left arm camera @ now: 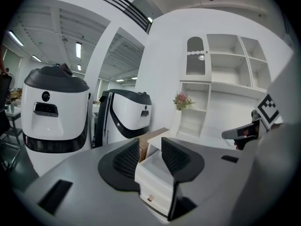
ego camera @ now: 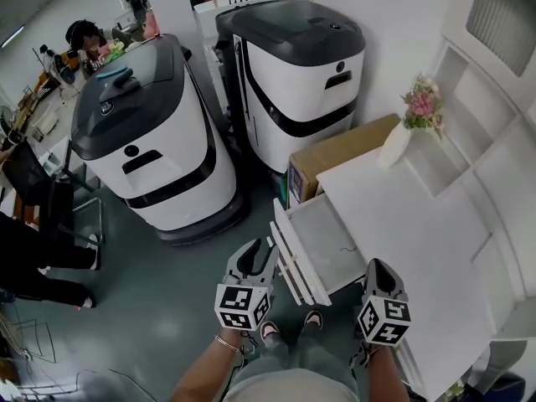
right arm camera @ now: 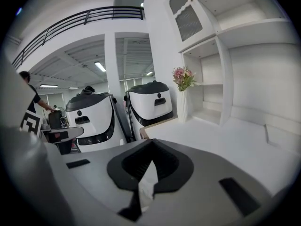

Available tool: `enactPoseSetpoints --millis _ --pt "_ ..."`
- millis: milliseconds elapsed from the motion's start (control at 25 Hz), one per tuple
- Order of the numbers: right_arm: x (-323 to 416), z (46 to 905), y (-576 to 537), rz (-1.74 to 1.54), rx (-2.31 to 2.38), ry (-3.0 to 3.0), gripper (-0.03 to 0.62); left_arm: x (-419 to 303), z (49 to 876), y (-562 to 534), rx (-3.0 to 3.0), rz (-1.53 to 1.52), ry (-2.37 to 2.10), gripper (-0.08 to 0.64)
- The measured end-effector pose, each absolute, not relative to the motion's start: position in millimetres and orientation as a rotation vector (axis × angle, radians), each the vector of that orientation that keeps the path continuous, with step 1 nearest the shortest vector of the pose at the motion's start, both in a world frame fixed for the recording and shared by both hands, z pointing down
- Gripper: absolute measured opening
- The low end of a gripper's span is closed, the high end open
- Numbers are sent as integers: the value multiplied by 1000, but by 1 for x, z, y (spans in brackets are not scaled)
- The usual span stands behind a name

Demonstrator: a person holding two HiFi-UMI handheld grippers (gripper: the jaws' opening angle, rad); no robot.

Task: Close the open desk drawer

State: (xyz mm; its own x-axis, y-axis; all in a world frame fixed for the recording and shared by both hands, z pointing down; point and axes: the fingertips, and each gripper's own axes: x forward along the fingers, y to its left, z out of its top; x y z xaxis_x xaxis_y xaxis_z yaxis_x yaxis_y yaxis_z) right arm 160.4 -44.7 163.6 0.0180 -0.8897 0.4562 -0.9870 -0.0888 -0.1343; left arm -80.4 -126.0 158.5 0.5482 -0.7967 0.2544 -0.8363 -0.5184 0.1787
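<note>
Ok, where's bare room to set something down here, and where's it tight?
The desk top is bare from the vase at its far corner to the near edge. The open drawer looks nearly empty. Tight: the floor beside the cardboard box and two white machines.
</note>
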Motion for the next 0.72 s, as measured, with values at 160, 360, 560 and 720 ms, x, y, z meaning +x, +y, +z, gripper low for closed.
enactPoseSetpoints --millis 160,360,560,720 --pt "168 188 -32 697 2046 -1910 6 -74 184 -125 2487 240 -1333 158" --pt "171 236 -12 770 2036 -1836 6 -70 232 -119 2489 287 -1274 158" --pt "169 284 24 832 2010 -1731 6 -67 291 -95 2502 369 -1138 158" --pt "173 319 42 866 1999 -1665 6 -63 328 -90 2514 404 -1086 158"
